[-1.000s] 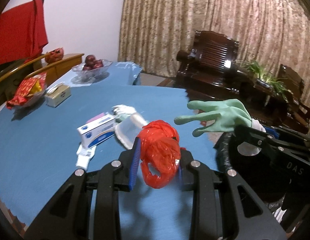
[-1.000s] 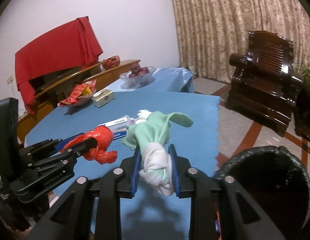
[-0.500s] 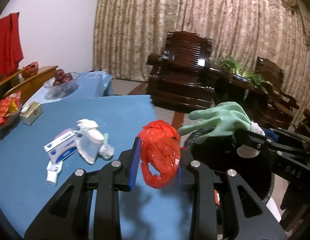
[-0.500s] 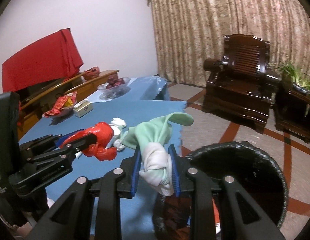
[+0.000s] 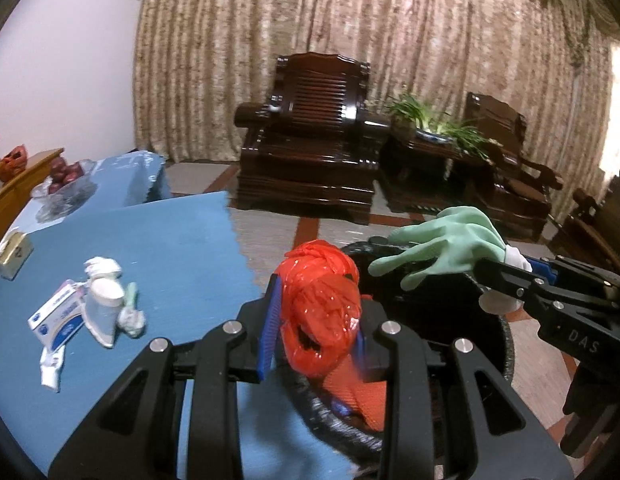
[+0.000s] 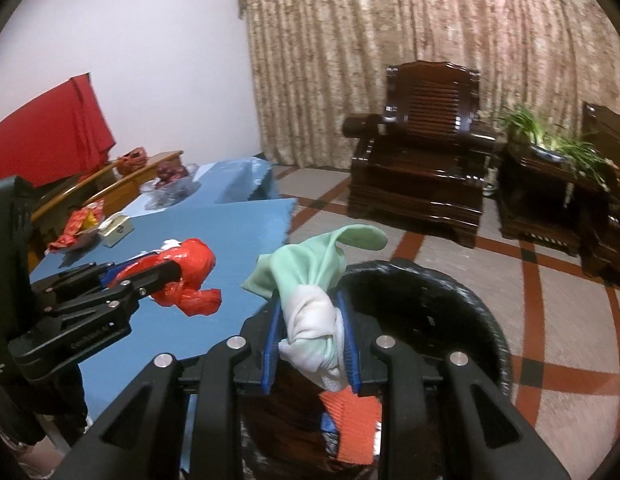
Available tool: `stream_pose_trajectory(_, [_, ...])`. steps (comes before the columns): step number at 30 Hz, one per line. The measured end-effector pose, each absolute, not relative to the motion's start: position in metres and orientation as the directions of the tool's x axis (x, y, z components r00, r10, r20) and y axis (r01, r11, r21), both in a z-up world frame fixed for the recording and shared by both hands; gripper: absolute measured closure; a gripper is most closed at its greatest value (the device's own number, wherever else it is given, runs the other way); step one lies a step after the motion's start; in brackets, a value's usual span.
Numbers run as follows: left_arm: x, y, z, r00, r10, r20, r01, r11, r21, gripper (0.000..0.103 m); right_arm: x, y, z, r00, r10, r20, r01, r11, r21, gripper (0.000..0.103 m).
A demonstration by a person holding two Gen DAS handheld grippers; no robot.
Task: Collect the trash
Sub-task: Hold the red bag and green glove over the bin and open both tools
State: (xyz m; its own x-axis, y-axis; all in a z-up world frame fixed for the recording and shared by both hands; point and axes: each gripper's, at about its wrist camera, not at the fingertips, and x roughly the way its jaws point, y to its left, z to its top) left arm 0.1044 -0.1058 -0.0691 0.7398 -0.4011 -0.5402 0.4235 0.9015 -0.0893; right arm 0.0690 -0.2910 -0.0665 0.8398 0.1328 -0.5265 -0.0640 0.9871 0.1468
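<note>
Trash for this job is split three ways: two pieces in your tools, some already in the bin, and a small heap on the table. Your left tool (image 5: 315, 316), at lower centre of the left wrist view, is clamped narrow on a knotted red plastic bag (image 5: 319, 308), which sits between the blue pads and hangs over the near rim of the black trash bin (image 5: 505, 344). Your right tool (image 6: 310, 340), at lower centre of the right wrist view, is pinched on a pale green rubber glove (image 6: 310, 276) with a white lining bunched at the grip; its fingers flop up and to the right, above the bin's dark opening. Inside the bin you can make out something orange (image 6: 355, 424) with a bit of blue beside it, so by the look of it at least one piece has been collected. Both held pieces appear ready to drop, and that seems to be the step in hand; neither has been let go. On the blue table (image 5: 182, 248), at the left of the left wrist view, there remain a small blue and white box (image 5: 58, 316), a white cup-like container (image 5: 104, 308) tipped beside it, a crumpled white wad (image 5: 102, 268) behind, and a small white tube (image 5: 50, 368) near the edge. Those look like the next trash to fetch. Farther back at upper left are a glass bowl of dark red fruit (image 5: 64, 184) and a small tissue box (image 5: 14, 250), which do not look like trash. I judge the task roughly half done.
</note>
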Motion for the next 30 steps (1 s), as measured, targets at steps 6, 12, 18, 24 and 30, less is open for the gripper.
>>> stream_pose_trajectory(6, [0.113,-0.136,-0.078,0.711,-0.436,-0.552,0.477,0.876,-0.078,0.074,0.066,-0.313,-0.075,0.836,0.085,-0.542,-0.006,0.989,0.147,0.076])
stream_pose_trajectory(12, [0.117,-0.159,-0.091,0.687,-0.459,-0.564,0.508,0.858,-0.079,0.074,0.065,-0.326,-0.087,0.824,0.059,-0.563,0.03,0.989,0.147,0.076])
stream_pose_trajectory(18, [0.129,-0.17,-0.103,0.666,-0.47,-0.579,0.517,0.851,-0.096,0.074,0.067,-0.335,-0.097,0.811,0.041,-0.584,0.05,0.989,0.14,0.076])
stream_pose_trajectory(24, [0.135,-0.172,-0.11,0.636,-0.488,-0.597,0.531,0.839,-0.12,0.067,0.069,-0.339,-0.11,0.79,0.033,-0.612,0.068,0.987,0.142,0.073])
stream_pose_trajectory(30, [0.134,-0.167,-0.11,0.639,-0.487,-0.596,0.518,0.845,-0.135,0.044,0.069,-0.339,-0.116,0.782,0.021,-0.622,0.073,0.989,0.125,0.052])
